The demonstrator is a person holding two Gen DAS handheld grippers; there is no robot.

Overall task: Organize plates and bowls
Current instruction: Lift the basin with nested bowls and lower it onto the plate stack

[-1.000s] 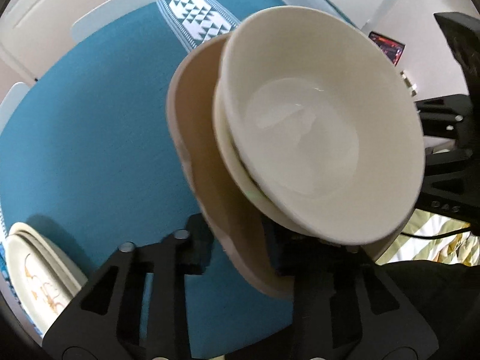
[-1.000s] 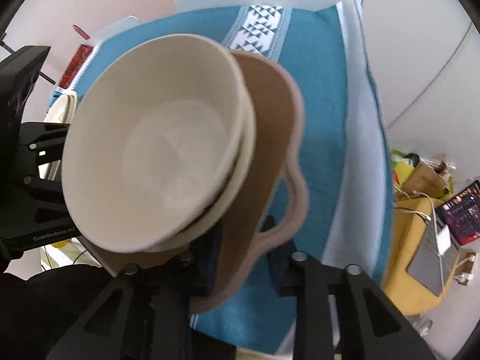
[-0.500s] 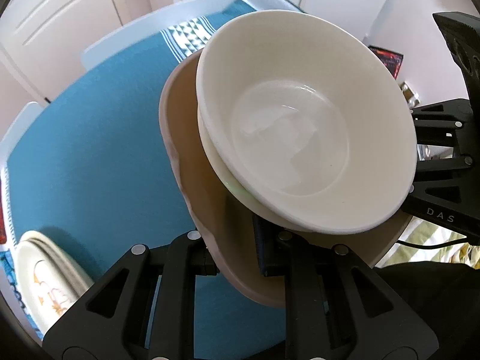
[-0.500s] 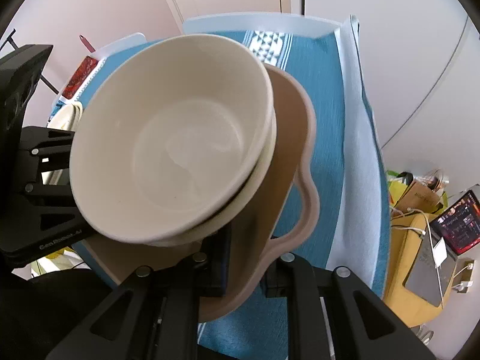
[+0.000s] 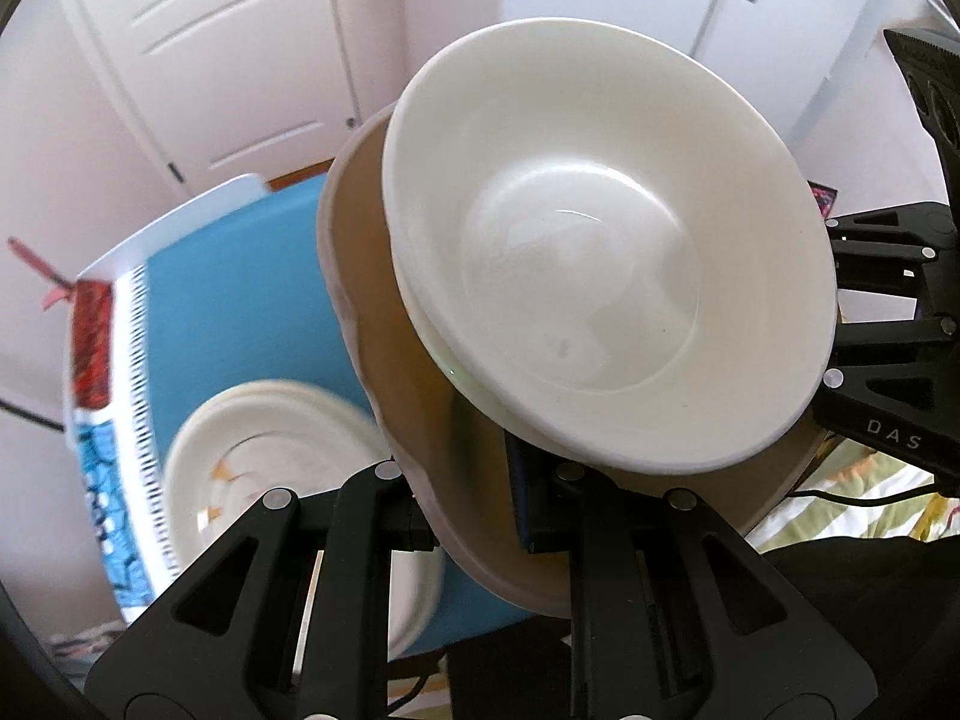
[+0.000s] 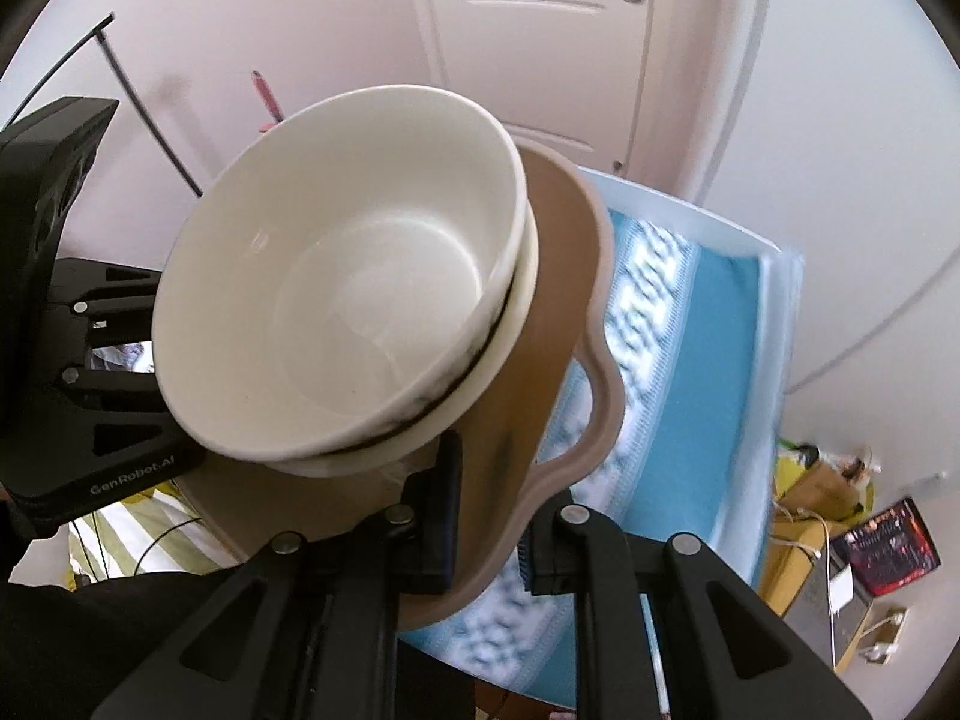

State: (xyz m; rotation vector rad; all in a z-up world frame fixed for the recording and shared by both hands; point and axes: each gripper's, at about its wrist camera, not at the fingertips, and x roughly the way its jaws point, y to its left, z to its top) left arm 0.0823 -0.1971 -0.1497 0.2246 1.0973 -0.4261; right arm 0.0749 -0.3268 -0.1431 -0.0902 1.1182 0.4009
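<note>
While both grippers pinch opposite edges of the tan tray, the left gripper and right gripper carry it tilted above the blue cloth, with two nested white bowls on it.

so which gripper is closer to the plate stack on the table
Left. The left gripper holds the tray edge just above the plate stack; the right gripper holds the tray's opposite edge, across the bowls from it.
</note>
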